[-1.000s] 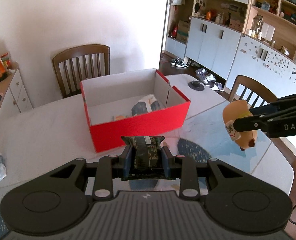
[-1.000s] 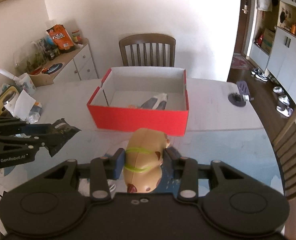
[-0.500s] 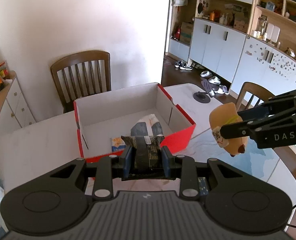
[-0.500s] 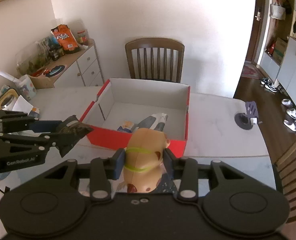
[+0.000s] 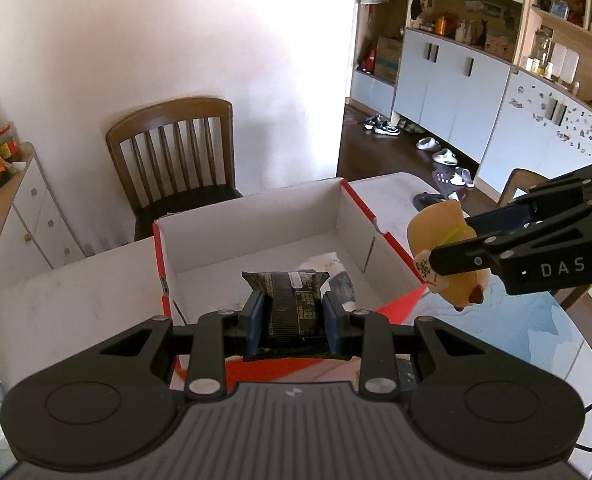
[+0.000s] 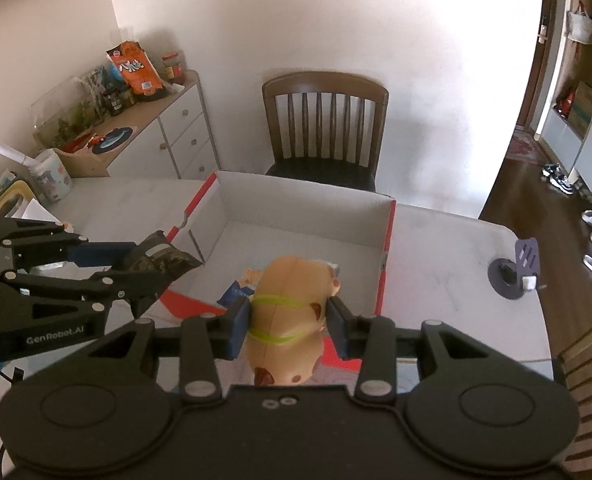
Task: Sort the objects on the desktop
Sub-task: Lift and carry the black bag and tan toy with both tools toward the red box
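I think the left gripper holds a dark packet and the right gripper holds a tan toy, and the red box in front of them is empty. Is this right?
Not quite: the red box is not empty. The right wrist view shows at least one item lying on its floor, behind the tan toy. The rest holds: the left gripper holds the dark packet, and the right gripper holds the toy.

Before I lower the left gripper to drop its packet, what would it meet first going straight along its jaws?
Probably the white floor of the red box, near the pouch lying there; depth is unclear.
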Available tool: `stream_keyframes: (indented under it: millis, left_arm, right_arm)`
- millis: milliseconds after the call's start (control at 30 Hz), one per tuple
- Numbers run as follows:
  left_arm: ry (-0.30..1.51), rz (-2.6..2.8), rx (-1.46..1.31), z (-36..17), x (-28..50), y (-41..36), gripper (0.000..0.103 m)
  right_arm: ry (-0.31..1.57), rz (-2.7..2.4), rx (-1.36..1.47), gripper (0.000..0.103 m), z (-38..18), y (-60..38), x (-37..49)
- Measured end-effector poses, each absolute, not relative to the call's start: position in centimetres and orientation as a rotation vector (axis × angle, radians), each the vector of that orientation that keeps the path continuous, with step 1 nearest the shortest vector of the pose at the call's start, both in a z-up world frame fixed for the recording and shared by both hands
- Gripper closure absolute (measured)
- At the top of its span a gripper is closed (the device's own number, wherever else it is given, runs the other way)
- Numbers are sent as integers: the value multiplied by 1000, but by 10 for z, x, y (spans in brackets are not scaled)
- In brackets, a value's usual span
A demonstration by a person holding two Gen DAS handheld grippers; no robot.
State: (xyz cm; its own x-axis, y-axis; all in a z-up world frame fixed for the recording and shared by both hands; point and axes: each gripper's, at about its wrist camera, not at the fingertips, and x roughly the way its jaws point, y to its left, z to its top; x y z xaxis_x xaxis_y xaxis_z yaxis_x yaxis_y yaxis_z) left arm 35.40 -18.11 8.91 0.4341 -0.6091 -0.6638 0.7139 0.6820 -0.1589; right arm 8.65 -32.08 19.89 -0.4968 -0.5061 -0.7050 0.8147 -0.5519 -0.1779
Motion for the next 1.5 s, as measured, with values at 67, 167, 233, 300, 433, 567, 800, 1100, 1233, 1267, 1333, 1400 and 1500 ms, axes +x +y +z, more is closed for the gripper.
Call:
stream_keyframes:
  millis: [67, 167, 233, 300, 433, 567, 800, 1100, 1233, 1267, 1333, 1400, 1500]
  left_arm:
    - [765, -822, 157, 86, 362, -184, 73]
    - [781, -814, 157, 79, 373, -189, 73]
    - [799, -808, 150, 73, 381, -194, 73]
    - [817, -802, 145, 66, 389, -198, 73]
    - [844, -786, 152, 52, 403, -206, 73]
    - [864, -778, 157, 38, 417, -214, 73]
    - [901, -754, 175, 14, 435, -228, 73]
    - [946, -736, 203, -11, 449, -238, 73]
    - [960, -724, 210, -19, 455, -241, 73]
    - [965, -721, 212, -22, 457, -242, 73]
    - [977, -714, 223, -27, 459, -243, 73]
    - [990, -707, 230, -32, 462, -245, 73]
    - [1006, -696, 240, -39, 464, -246, 73]
  right_arm:
    - [644, -2089, 777, 62, 197, -326, 79]
    - [644, -2084, 791, 62, 194, -334, 69]
    - [646, -2082, 800, 62, 192, -340, 61]
    - [642, -2083, 816, 62, 189, -346, 53]
    - [644, -2085, 848, 62, 179, -360, 39]
    - [640, -2088, 877, 62, 169, -369, 26]
    - [609, -2109, 926, 62, 157, -383, 1]
    - [601, -2128, 985, 62, 135, -405, -20]
    - [616, -2133, 1020, 61, 122, -411, -27]
    - [620, -2136, 1028, 61, 119, -411, -29]
    - [623, -2143, 1051, 61, 113, -411, -31]
    - [631, -2144, 1067, 61, 108, -410, -33]
    - [637, -2144, 1087, 61, 102, -409, -34]
